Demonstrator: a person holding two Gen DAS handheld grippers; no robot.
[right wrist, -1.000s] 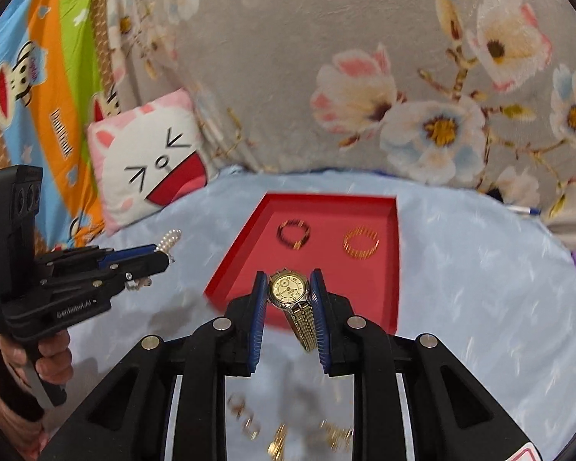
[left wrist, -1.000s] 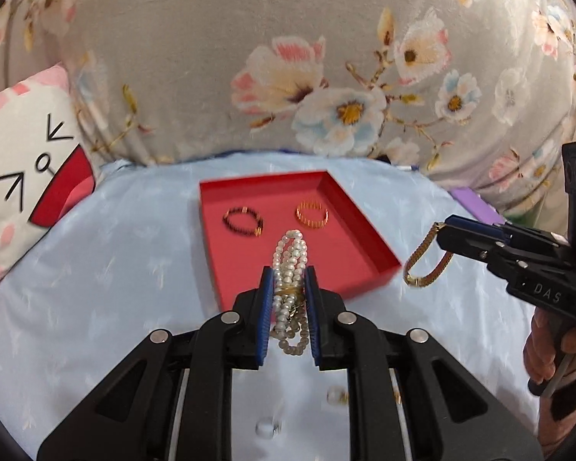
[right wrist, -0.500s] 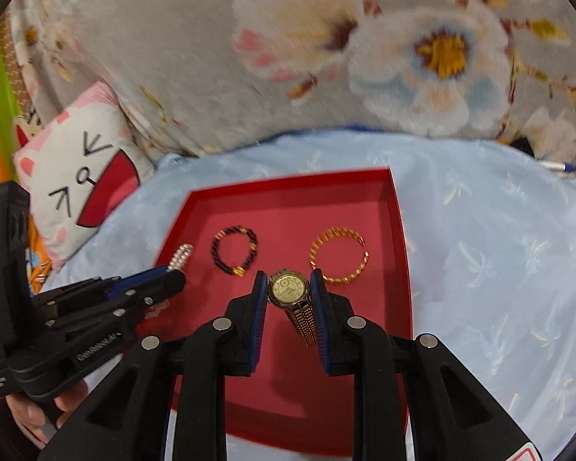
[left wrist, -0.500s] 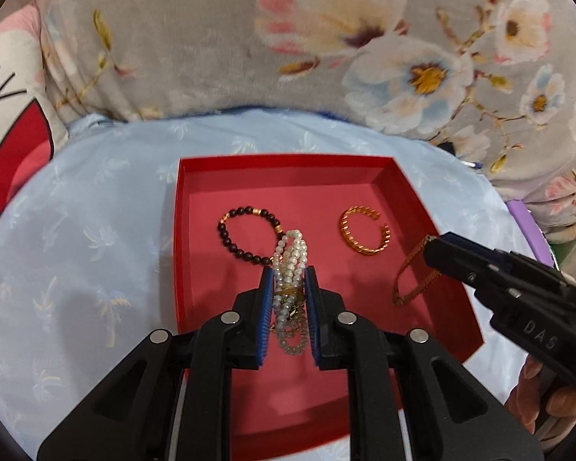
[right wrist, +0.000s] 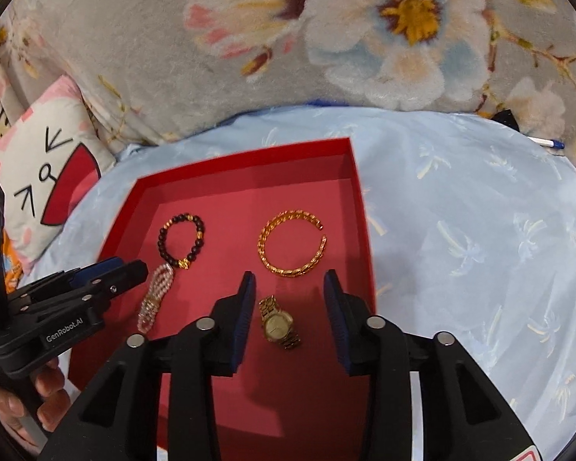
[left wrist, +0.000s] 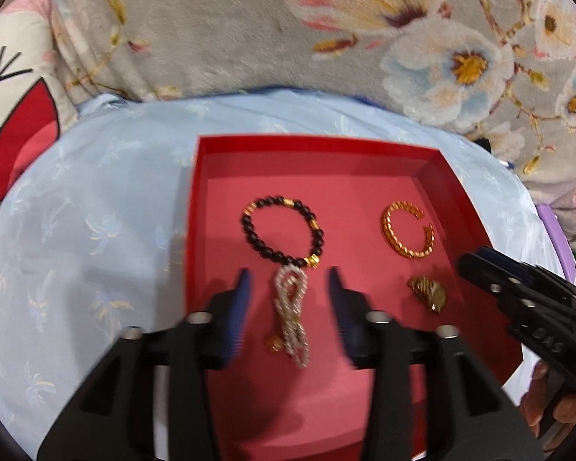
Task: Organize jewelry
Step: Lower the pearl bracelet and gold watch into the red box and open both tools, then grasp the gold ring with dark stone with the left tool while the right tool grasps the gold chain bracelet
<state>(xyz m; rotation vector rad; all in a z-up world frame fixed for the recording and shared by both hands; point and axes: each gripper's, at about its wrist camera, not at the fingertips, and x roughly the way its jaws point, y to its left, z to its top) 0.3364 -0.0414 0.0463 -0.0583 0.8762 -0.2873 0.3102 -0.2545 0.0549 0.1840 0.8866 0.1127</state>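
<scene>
A red tray (left wrist: 311, 146) (right wrist: 361, 199) lies on the light blue cloth. In it lie a dark bead bracelet (left wrist: 280, 232) (right wrist: 181, 240), a gold open bangle (left wrist: 407, 234) (right wrist: 292, 244), a pearl bracelet (left wrist: 291, 313) (right wrist: 155, 297) and a gold watch (left wrist: 428, 294) (right wrist: 278, 322). My left gripper (left wrist: 288, 299) is open, with the pearl bracelet lying on the tray floor between its fingers. My right gripper (right wrist: 290, 303) is open above the watch, which lies on the tray floor.
A grey floral blanket (left wrist: 249, 30) rises behind the cloth. A cat-face cushion (right wrist: 46, 169) sits at the left. A pen (right wrist: 547, 142) lies at the far right edge of the cloth. A purple object (left wrist: 556, 230) shows at the right.
Both grippers moved forward over the tray and opened. The pearl bracelet and the gold watch left the jaws and now lie on the tray floor.
</scene>
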